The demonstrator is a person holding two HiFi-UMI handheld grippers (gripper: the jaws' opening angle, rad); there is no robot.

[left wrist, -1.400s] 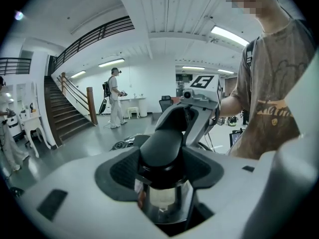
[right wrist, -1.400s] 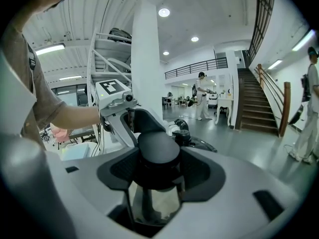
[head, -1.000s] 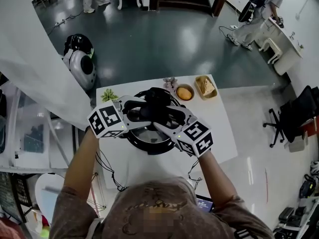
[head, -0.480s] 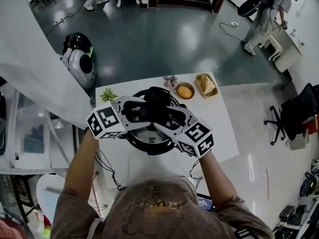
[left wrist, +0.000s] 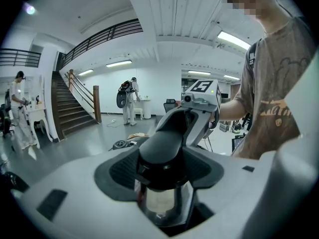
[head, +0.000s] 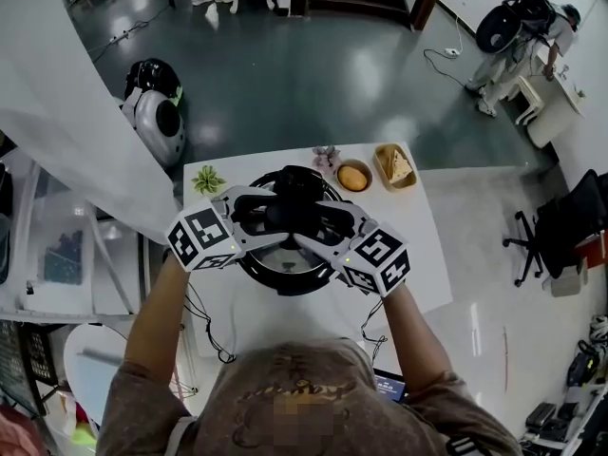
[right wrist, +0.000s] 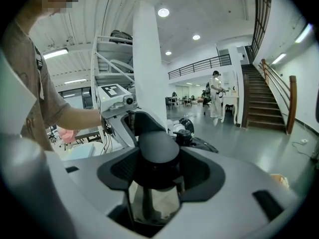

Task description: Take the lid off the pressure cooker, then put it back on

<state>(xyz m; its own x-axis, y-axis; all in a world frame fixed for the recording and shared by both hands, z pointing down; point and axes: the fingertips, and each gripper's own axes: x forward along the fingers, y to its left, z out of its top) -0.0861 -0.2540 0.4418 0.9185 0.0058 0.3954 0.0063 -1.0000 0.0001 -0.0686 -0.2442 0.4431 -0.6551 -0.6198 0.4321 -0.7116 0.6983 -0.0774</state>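
Note:
The pressure cooker [head: 282,272] stands on a white table [head: 418,255], its shiny lid [head: 275,255] resting on the pot. The lid's black handle [head: 296,198] rises at the middle. My left gripper [head: 275,212] comes in from the left and is shut on that handle [left wrist: 162,148]. My right gripper [head: 310,220] comes in from the right and is shut on the same handle [right wrist: 158,148]. In each gripper view the dark pads sit against the handle's sides, and the other gripper's marker cube shows behind it.
Behind the cooker on the table are an orange bowl [head: 352,177], a yellow tray of bread [head: 391,165], a green leafy ornament [head: 207,180] and a small pinkish thing [head: 324,157]. A white and black machine [head: 154,112] stands on the floor beyond. Cables [head: 204,326] hang at the table's left front.
Both grippers and the lid stay where they were. Only a person in the far background has walked to the right.

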